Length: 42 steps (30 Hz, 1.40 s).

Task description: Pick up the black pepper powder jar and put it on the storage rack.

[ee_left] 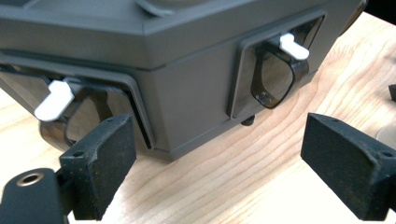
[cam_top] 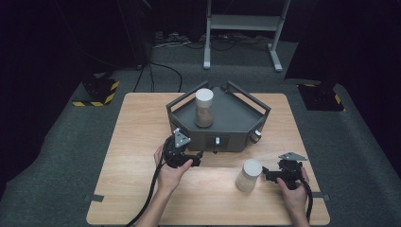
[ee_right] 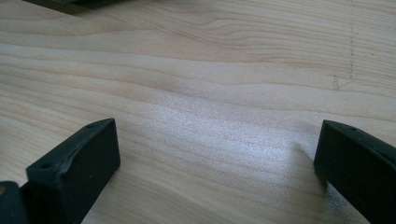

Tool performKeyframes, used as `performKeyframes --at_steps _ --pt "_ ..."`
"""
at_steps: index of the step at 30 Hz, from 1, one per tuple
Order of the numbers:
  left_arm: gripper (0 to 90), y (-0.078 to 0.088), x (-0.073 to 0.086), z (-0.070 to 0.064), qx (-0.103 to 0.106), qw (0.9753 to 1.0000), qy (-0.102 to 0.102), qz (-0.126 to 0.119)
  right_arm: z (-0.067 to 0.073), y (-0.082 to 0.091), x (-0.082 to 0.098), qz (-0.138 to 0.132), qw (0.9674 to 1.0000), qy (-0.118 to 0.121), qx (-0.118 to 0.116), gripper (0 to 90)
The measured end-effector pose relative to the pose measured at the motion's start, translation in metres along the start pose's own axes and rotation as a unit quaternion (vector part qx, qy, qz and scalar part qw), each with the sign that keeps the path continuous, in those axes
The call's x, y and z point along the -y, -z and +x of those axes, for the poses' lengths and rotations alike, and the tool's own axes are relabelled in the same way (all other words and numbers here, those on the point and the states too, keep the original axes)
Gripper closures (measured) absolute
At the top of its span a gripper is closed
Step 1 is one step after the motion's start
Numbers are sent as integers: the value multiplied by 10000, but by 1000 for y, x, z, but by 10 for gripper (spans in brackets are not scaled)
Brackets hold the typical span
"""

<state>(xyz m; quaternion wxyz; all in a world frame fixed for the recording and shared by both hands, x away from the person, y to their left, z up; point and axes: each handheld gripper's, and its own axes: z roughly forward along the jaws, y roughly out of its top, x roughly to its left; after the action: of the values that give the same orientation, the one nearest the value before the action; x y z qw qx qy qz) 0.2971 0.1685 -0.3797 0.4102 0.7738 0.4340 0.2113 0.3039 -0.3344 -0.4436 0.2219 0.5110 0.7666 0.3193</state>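
On table near edge: left gripper jaws wide apart, nothing between, just beside dark tray unit front wall with white latches. Right gripper open too, empty, just right of white-lidded jar. Second jar upright on tray, left part.

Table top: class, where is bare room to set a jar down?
Free: the table's left strip beside the grey tray, and the near edge between the forearms. Crowded: the tray's front, with left gripper, jar and right gripper.
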Motion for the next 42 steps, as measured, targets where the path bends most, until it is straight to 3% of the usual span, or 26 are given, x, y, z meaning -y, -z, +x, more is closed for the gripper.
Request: performKeyframes --at_steps 24,42 --pt "107 -25 20 -3 55 9992 146 356 0 0 0 -1 10000 3 0 0" --pt "103 -48 24 -8 -94 9973 126 724 0 0 0 -1 10000 2 -1 0"
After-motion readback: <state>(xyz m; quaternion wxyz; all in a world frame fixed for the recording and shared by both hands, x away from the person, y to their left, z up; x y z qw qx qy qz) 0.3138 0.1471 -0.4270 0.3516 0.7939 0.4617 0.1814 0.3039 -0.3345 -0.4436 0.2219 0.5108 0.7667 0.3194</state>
